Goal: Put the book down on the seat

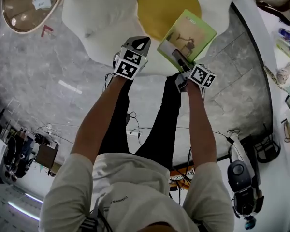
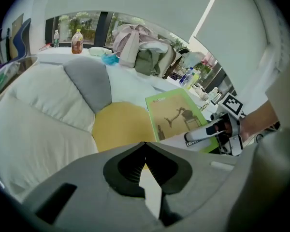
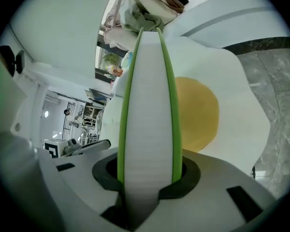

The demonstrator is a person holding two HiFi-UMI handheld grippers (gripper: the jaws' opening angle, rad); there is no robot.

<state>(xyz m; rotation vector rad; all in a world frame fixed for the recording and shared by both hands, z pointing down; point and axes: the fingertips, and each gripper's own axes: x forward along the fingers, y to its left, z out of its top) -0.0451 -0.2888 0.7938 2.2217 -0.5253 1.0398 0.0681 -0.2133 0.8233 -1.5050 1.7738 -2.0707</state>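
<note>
Now: right tool [image 1: 182, 62] clamped on green book [image 1: 186, 33], held over white seat [image 1: 101, 13]; left tool [image 1: 137, 45] closed, empty.

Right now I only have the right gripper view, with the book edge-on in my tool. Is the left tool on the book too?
Observer: No, the left tool is shut on nothing, apart from the book.
Operator: What lies under the book?
Observer: In the head view it overlaps the white seat beside its yellow centre; I cannot tell whether they touch.
Operator: Which face is up?
Observer: The green-bordered cover with the picture.
</note>
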